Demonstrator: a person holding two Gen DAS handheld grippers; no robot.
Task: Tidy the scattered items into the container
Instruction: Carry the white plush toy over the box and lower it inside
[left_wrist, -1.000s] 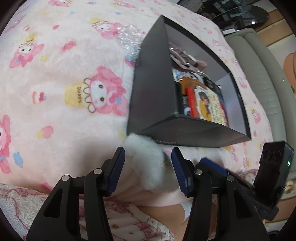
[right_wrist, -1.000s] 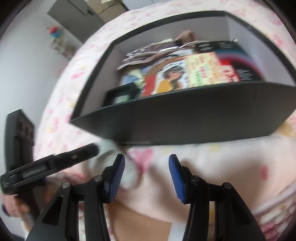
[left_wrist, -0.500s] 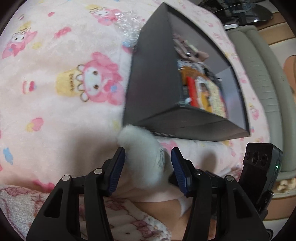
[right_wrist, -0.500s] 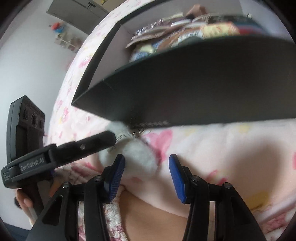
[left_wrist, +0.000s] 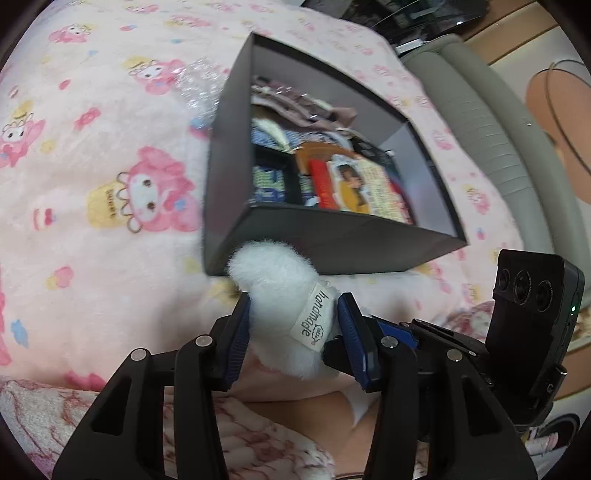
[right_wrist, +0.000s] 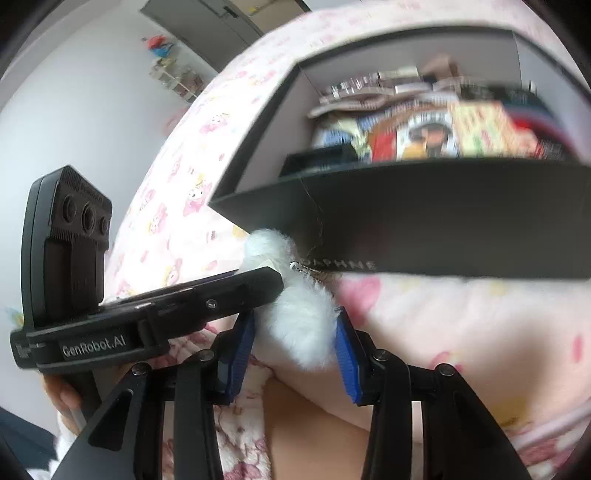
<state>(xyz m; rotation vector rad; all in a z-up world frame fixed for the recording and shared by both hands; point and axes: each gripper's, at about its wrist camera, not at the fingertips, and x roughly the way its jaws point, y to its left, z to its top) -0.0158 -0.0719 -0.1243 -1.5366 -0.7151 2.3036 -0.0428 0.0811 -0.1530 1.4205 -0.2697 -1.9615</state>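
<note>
A home bedroom is indicated: pink cartoon blanket (left_wrist: 110, 155) across the frame, padded headboard (left_wrist: 491, 122) at right, door (right_wrist: 207, 18) upper left.

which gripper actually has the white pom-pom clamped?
Both close on it: the left gripper pinches the white pom-pom by its "handmade" label, while the right gripper brackets its lower tuft from the other side, outside the black box.

surface: pink cartoon-print blanket (left_wrist: 110, 155); right: grey padded sofa edge (left_wrist: 491, 122) | wall: plain white (right_wrist: 74, 96); grey door (right_wrist: 207, 14)
</note>
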